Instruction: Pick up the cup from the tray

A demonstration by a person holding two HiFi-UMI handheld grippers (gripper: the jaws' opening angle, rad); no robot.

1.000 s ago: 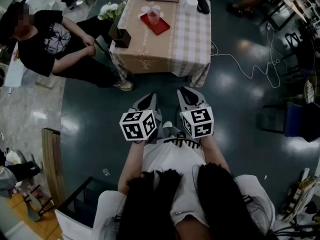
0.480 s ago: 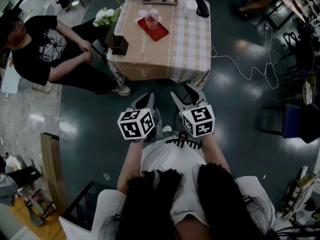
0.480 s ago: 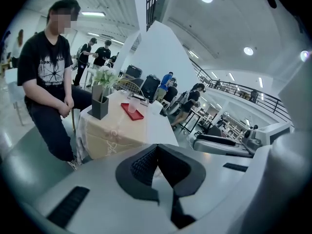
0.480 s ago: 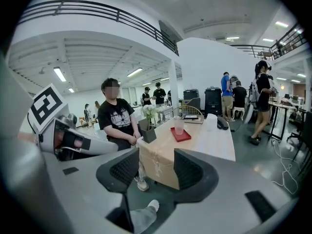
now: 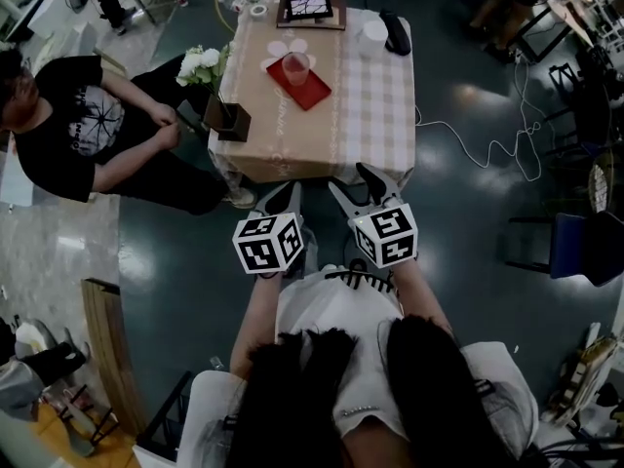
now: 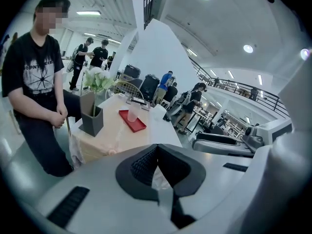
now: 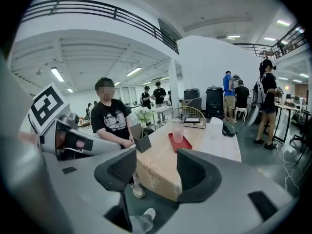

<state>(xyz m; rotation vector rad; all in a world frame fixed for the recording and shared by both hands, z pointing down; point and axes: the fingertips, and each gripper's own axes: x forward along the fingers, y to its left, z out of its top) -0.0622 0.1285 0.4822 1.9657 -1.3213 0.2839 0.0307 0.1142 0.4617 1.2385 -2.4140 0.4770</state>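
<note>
A clear pinkish cup stands on a red tray on the far part of a cloth-covered table. Both grippers hang over the floor just short of the table's near edge, well apart from the cup. My left gripper is shut and empty; its pads meet in the left gripper view, with the cup and tray far ahead. My right gripper is open; its jaws have just been opening, with nothing between them. In the right gripper view the cup stands on the tray ahead.
A person in a black shirt sits at the table's left side. A dark vase of white flowers stands at the table's near left corner. A framed picture, a white item and a black object lie at the far edge. A cable crosses the floor.
Both grippers have moved forward toward the table, which now lies closer. The right jaws have gone from shut to open. The left jaws stay shut.
</note>
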